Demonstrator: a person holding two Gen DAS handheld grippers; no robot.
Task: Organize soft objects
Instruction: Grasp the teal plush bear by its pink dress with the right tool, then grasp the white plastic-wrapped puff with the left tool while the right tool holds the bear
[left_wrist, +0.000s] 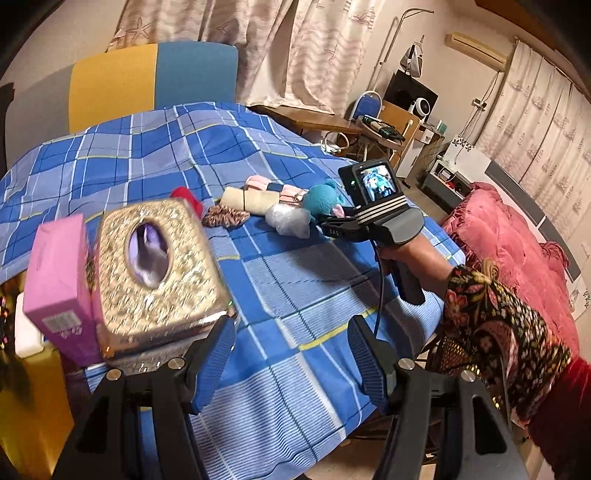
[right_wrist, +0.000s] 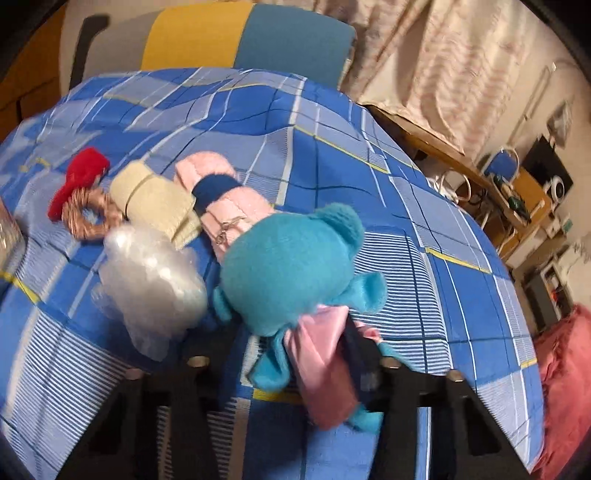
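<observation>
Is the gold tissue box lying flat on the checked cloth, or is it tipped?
Tipped. The gold tissue box leans with its oval opening facing up, propped against the pink box.

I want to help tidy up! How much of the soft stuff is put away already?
Nothing looks put away yet. The red piece, scrunchie, cream roll, pink roll and white puff all lie in a bunch on the blue checked cloth. In hand: the right claw is closed on the teal plush toy. The left claw is open and empty, beside the gold tissue box.
</observation>
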